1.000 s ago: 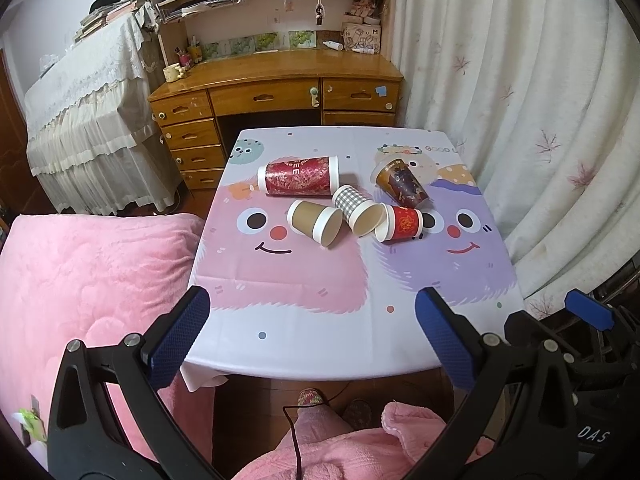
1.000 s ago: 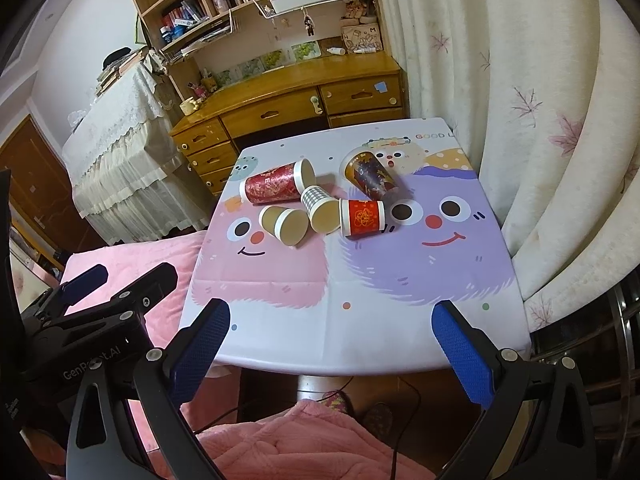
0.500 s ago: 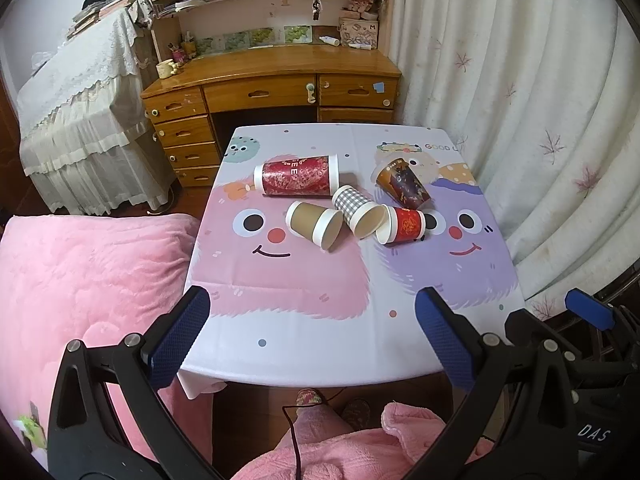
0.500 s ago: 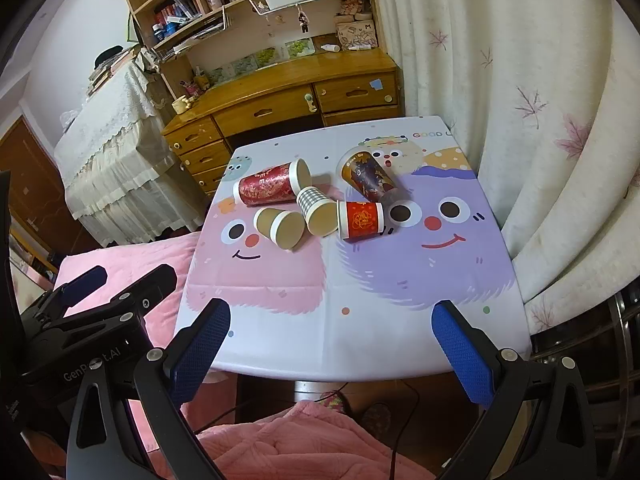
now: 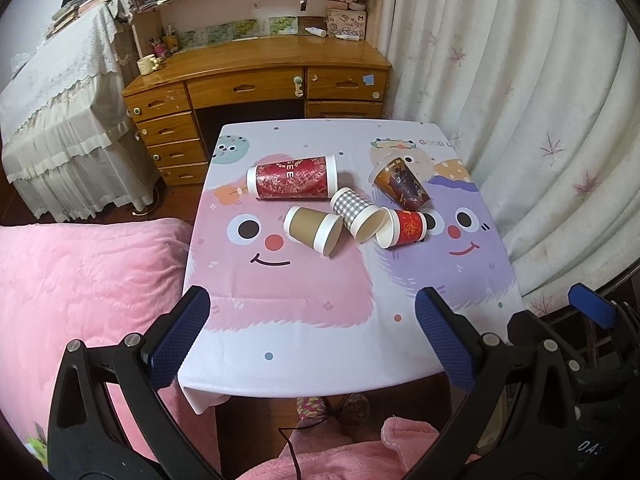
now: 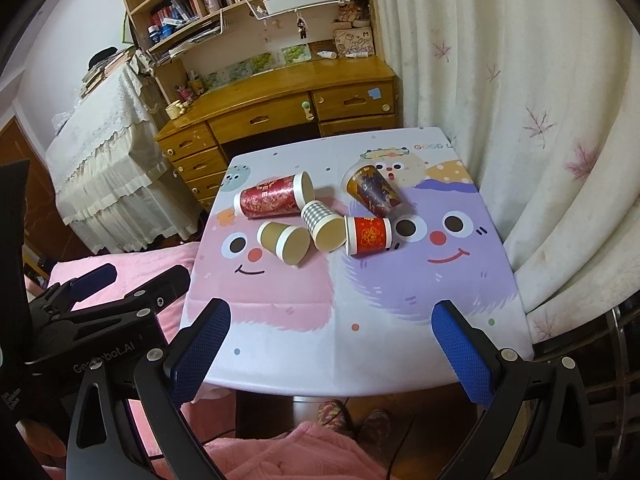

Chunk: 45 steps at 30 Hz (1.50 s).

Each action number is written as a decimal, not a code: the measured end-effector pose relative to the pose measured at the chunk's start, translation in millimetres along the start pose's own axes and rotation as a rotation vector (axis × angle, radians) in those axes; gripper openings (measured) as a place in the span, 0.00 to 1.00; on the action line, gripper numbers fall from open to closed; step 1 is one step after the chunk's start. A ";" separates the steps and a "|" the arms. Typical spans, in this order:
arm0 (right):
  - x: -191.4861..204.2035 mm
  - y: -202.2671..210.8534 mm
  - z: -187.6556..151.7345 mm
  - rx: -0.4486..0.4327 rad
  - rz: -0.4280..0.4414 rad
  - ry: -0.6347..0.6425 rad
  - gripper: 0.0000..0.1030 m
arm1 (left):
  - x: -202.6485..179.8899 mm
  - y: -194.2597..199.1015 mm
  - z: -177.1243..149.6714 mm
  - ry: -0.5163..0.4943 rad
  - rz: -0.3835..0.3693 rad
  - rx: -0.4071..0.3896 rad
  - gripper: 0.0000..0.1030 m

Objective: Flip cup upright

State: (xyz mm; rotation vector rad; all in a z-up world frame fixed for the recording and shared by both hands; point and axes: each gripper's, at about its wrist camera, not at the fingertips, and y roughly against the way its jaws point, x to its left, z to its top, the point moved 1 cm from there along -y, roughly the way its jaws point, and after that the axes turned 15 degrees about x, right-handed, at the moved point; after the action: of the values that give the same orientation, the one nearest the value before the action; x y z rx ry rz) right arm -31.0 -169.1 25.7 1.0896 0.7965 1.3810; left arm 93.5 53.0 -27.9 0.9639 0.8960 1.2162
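Right now five paper cups are lying on their sides in a bunch in the middle of the table [image 5: 304, 360], and none is standing up yet. I am looking at the brown cup [image 5: 314, 230] on the near left of the bunch, with its open mouth pointing toward me and to the right. Just beside it on the right are the checked cup [image 5: 356, 214] and the small red cup [image 5: 402, 228]; their rims seem to be touching. Farther away are the long red cup [image 5: 292, 178] on the left and the dark cup [image 5: 400, 182] on the right.

I am holding my left gripper [image 5: 312, 326] and my right gripper [image 6: 332, 338] over the near edge of the table, well apart from the cups. Both have their fingers spread wide and are gripping nothing.

I am thinking about what could go wrong. These cups are round and light, so a small bump could send one rolling into the others, or off the table edge. They are packed close, so a wide finger going in for one cup could push its neighbour. Paper is soft too, so squeezing hard could squash a cup. The white curtain [image 5: 520, 120] is hanging close on the right.
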 end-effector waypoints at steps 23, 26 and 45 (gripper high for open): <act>47.1 3.0 51.1 0.031 -0.113 -0.092 1.00 | 38.4 -8.7 30.1 -0.043 -0.013 0.047 0.99; 44.9 -2.4 60.9 0.059 -0.127 -0.104 1.00 | 39.1 -11.5 35.1 -0.038 -0.007 0.058 0.99; -64.7 -66.7 136.1 0.162 -0.077 -0.071 1.00 | -48.9 -63.6 94.5 0.061 0.056 0.160 0.99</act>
State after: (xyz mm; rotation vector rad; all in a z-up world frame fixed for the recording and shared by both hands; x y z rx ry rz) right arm 114.4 -242.2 -0.3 1.2137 0.9011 1.2225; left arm 196.5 -11.3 -53.2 1.0901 1.0321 1.2405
